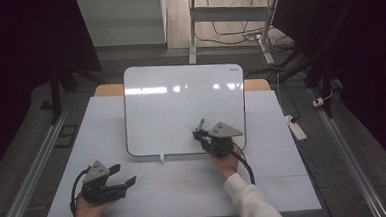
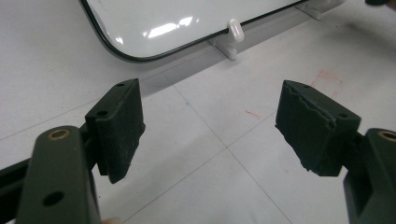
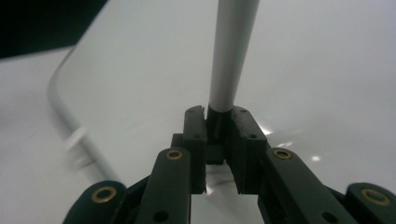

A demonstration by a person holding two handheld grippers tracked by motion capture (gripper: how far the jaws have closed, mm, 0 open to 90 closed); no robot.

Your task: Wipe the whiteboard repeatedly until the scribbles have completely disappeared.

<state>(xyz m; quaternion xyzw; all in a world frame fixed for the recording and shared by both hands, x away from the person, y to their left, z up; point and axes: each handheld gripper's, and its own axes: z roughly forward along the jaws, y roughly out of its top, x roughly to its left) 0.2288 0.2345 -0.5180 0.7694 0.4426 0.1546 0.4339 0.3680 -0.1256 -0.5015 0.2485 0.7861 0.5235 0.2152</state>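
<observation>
Each hand carries a black claw. The left claw (image 1: 126, 175) has a grey three-cornered plate on top and a black cable looping off its back; its two jaws end in thick, ribbed black pads (image 2: 119, 128), worn and chipped at the edges, with small screw holes. The right claw (image 1: 198, 130) bears the same grey plate and a black cable. Its dark arms are pinned with brass-coloured rivets. The right forearm wears a white sleeve (image 1: 248, 200).
</observation>
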